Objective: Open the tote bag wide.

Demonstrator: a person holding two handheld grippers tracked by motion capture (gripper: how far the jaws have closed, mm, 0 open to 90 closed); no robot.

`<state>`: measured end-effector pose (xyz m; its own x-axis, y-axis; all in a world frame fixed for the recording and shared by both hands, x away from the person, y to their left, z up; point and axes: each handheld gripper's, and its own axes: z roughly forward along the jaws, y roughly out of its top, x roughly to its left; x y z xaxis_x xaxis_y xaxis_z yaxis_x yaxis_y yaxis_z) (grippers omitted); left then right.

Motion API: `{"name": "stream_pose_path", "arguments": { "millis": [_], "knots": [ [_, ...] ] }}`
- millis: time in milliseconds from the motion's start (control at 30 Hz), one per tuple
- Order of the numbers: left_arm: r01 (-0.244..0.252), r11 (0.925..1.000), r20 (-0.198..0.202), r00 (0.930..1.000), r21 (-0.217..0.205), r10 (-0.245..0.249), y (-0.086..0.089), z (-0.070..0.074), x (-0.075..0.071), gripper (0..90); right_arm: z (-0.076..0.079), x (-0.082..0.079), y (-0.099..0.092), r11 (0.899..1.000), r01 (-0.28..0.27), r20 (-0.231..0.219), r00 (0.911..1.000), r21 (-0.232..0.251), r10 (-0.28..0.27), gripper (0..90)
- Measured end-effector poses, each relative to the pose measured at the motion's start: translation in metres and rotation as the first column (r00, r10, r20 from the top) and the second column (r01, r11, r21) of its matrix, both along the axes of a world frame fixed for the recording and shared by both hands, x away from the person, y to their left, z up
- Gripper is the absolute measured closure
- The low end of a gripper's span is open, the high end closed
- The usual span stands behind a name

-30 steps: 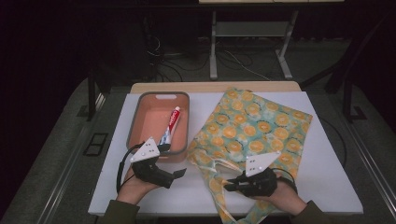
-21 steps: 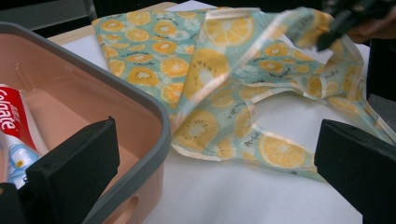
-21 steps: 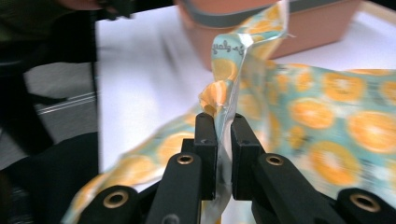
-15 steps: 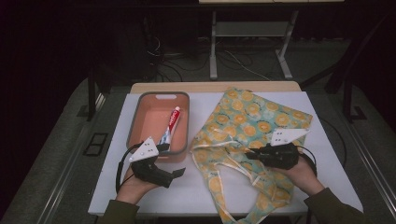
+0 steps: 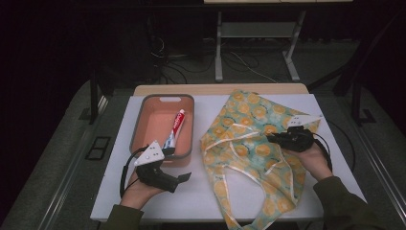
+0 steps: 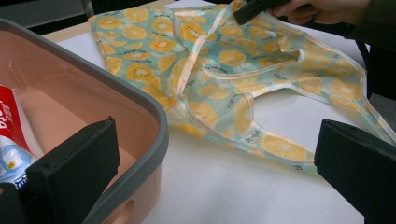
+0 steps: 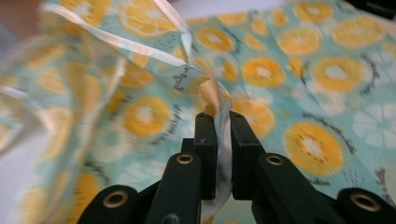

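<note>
Pinching the white strap of the orange-print bag (image 5: 249, 139), my right gripper (image 7: 222, 122) has its jaws nearly closed on the fabric, and the bag lies spread over the right half of the desk (image 5: 210, 191) from the far edge to the near edge. My left gripper (image 5: 179, 178) rests near the near-left corner with its jaws wide apart and nothing between them. Just beyond it sits the salmon tray (image 5: 139, 129), a toothpaste tube (image 5: 174, 129) lying inside.
</note>
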<state>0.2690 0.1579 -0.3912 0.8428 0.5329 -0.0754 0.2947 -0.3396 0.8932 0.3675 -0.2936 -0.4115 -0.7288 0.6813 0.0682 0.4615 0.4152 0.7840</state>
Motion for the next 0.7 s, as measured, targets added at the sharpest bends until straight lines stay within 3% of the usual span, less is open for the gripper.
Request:
{"name": "stream_pose_path", "arguments": {
  "millis": [267, 367, 467, 533, 600, 700],
  "knots": [
    [0.003, 1.0000, -0.005, 1.0000, 0.002, -0.003, -0.001, -0.002, -0.001, 0.0, -0.035, 0.026, -0.001, 0.994, 0.084, -0.086, 0.9922, -0.062, -0.090, 81.9],
    [0.007, 1.0000, -0.005, 1.0000, 0.004, -0.007, -0.001, -0.002, -0.001, 0.0, -0.041, 0.028, -0.002, 0.991, 0.099, -0.099, 0.9892, -0.084, -0.108, 74.2],
    [0.009, 1.0000, -0.006, 0.9999, 0.003, -0.009, -0.002, -0.002, -0.001, 0.0, -0.032, 0.025, -0.006, 0.993, 0.114, -0.107, 0.9873, -0.044, -0.118, 55.2],
    [0.010, 0.9999, -0.005, 0.9999, 0.004, -0.010, -0.002, -0.002, -0.002, 0.0, -0.022, 0.020, -0.009, 0.990, 0.133, -0.084, 0.9872, -0.046, -0.136, 44.5],
    [0.011, 0.9999, -0.005, 0.9999, 0.005, -0.011, -0.002, -0.002, -0.002, 0.0, -0.010, 0.012, -0.012, 0.989, 0.144, -0.045, 0.9883, -0.038, -0.146, 37.7],
    [0.014, 0.9999, -0.005, 0.9999, 0.009, -0.014, -0.003, -0.002, -0.002, 0.0, 0.007, -0.001, -0.017, 0.990, 0.137, -0.025, 0.9902, -0.013, -0.137, 31.9]
  ]
}}
